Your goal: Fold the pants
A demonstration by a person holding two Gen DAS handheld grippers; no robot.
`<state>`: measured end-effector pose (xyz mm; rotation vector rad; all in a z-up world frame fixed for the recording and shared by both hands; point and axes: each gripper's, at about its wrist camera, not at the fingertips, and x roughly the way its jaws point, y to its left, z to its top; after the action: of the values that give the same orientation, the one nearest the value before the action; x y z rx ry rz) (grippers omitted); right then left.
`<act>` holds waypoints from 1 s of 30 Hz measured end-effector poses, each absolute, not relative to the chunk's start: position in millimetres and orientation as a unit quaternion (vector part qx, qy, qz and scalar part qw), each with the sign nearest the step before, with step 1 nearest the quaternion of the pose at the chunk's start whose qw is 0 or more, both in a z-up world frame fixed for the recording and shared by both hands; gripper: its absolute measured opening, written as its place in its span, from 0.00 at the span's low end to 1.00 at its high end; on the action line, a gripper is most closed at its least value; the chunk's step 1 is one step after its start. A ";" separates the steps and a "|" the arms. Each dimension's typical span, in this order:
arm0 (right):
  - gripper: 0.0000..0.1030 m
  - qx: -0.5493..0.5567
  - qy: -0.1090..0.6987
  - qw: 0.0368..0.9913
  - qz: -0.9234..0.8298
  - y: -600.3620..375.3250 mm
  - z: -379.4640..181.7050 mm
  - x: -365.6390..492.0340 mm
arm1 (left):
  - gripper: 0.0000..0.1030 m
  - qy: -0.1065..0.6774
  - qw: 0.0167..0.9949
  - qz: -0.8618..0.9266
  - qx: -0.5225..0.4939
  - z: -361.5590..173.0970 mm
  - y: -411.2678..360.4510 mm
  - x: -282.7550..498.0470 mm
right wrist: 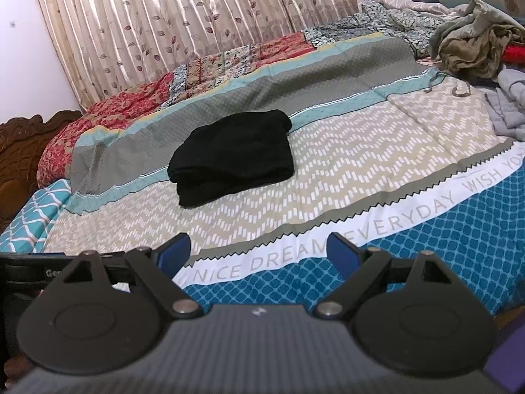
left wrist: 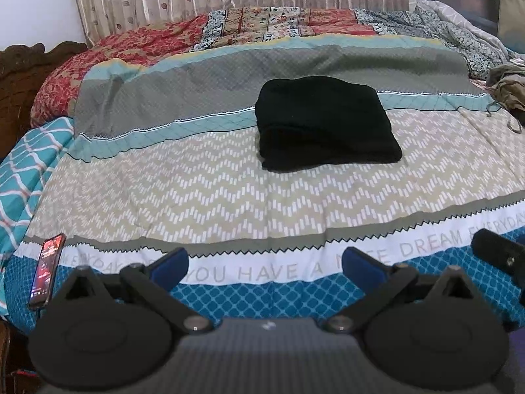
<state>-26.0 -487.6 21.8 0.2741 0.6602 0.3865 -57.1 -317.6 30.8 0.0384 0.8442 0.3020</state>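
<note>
The black pants (left wrist: 325, 124) lie folded into a compact rectangle in the middle of the bed, on the patterned bedspread (left wrist: 203, 197). They also show in the right wrist view (right wrist: 234, 156). My left gripper (left wrist: 265, 269) is open and empty, held back over the bed's near edge, well short of the pants. My right gripper (right wrist: 259, 252) is open and empty too, near the front edge and to the right of the left one. Part of the right gripper (left wrist: 498, 256) shows at the right edge of the left wrist view.
A phone (left wrist: 47, 269) lies at the bed's near left corner. A heap of olive and grey clothes (right wrist: 475, 42) sits at the far right. A rumpled red floral quilt (left wrist: 108, 62) lies at the back. A wooden headboard (right wrist: 19, 151) stands left, with curtains (right wrist: 183, 23) behind.
</note>
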 end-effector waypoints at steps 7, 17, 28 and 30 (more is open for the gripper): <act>0.89 0.130 0.327 0.914 0.203 -493.5 32.3 -15.1 | 1.00 0.399 0.905 0.150 0.019 40.5 -306.5 -59.1; 0.90 0.115 0.295 0.932 0.177 -524.9 46.9 -10.6 | 1.00 0.348 0.918 0.186 0.025 64.5 -268.4 -69.0; 0.90 0.116 0.312 0.928 0.165 -524.5 37.0 -0.9 | 1.00 0.316 0.932 0.171 0.047 77.9 -252.6 -79.3; 0.90 0.116 0.318 0.926 0.166 -523.8 34.4 -0.2 | 1.00 0.316 0.934 0.164 0.041 78.3 -249.8 -81.5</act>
<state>-0.2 -523.8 34.4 0.2378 0.6520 0.3403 -81.5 -249.8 78.3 0.0841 0.6468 0.3353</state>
